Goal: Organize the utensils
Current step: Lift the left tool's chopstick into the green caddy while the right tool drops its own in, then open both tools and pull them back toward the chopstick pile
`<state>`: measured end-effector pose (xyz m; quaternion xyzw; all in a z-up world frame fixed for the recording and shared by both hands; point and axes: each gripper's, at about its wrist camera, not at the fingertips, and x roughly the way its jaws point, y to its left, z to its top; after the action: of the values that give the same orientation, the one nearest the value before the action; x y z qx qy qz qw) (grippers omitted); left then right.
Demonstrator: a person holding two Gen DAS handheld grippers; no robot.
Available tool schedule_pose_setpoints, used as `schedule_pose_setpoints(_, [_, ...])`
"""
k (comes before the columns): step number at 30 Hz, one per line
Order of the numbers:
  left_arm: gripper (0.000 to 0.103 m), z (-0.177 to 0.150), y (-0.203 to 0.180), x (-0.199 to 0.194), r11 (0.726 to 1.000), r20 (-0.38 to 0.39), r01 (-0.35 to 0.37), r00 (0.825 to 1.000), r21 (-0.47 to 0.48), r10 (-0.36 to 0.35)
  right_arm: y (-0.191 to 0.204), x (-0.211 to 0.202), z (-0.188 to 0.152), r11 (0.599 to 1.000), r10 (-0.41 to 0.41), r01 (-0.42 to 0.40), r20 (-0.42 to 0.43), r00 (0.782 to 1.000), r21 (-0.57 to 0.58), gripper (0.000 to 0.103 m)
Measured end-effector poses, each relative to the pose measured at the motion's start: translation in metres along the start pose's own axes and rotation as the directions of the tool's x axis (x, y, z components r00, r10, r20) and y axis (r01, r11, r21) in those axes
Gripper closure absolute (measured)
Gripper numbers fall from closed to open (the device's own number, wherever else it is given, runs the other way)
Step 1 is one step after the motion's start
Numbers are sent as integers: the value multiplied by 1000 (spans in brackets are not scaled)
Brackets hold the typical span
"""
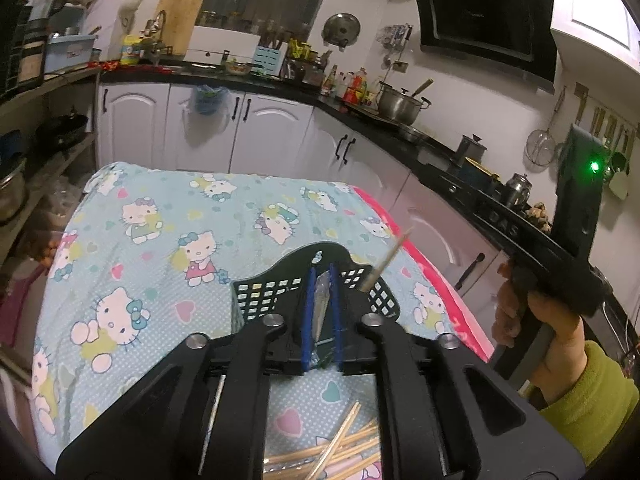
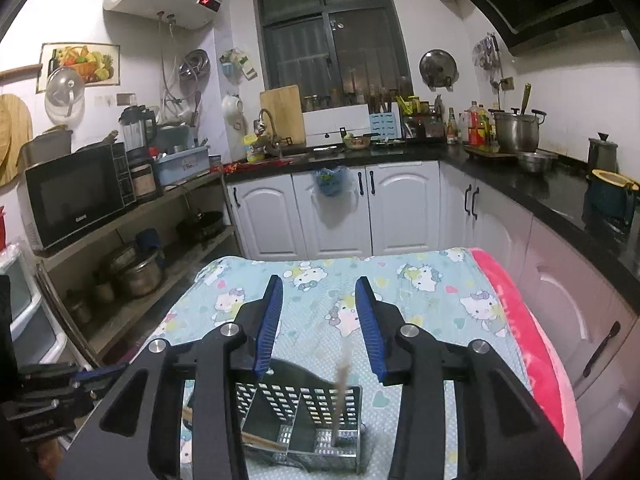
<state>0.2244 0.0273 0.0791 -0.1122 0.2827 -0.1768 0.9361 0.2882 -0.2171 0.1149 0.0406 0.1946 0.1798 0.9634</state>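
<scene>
pile: loose chopsticks (image 1: 340, 444) lie heaped on the cartoon-print cloth (image 1: 160, 220), nearest, under the left gripper (image 1: 322, 312)
left claw: blue pads nearly together with a slim gap; something thin and shiny sits between them; cannot tell if the pads press it or what it is
caddy: black perforated utensil holder (image 2: 304, 428) stands just past the left claw's tips and directly below the right gripper (image 2: 320, 320); divided into compartments
right claw: jaws partly apart; nothing held; one blurred chopstick (image 2: 342, 392) stands in the right compartment, below and between the pads, clear of both
other stick ends: brown ends (image 2: 256, 440) show low in the left compartment
technique: judgement; release only when the tip is inside the walls; keep sticks upright so they don't tip the holder; lift straight out before returning to the pile
risk: light holder may slide on soft cloth
far: kitchen counter (image 2: 400, 156) well beyond, not involved
</scene>
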Motion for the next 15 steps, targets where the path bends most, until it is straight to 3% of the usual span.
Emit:
schedule_pose_setpoints(1, [80, 0, 0, -3, 1000, 9, -3, 1000, -3, 3, 0, -3, 0, 1000, 5, -5, 3, 1000, -1, 64])
schedule_pose_setpoints(5, [66, 0, -1, -16, 1000, 43, -10, 999, -5, 10, -5, -15, 2, 1000, 3, -3, 14, 1000, 7, 61])
schedule_pose_setpoints(10, [34, -3, 2, -34, 999, 88, -27, 996, -29, 29, -5, -33, 2, 1000, 8, -8, 29, 1000, -1, 50])
schedule_pose_setpoints(15, [12, -8, -1, -50, 998, 131, -56, 990, -36, 60, -4, -52, 0, 1000, 0, 1, 38, 999, -12, 39])
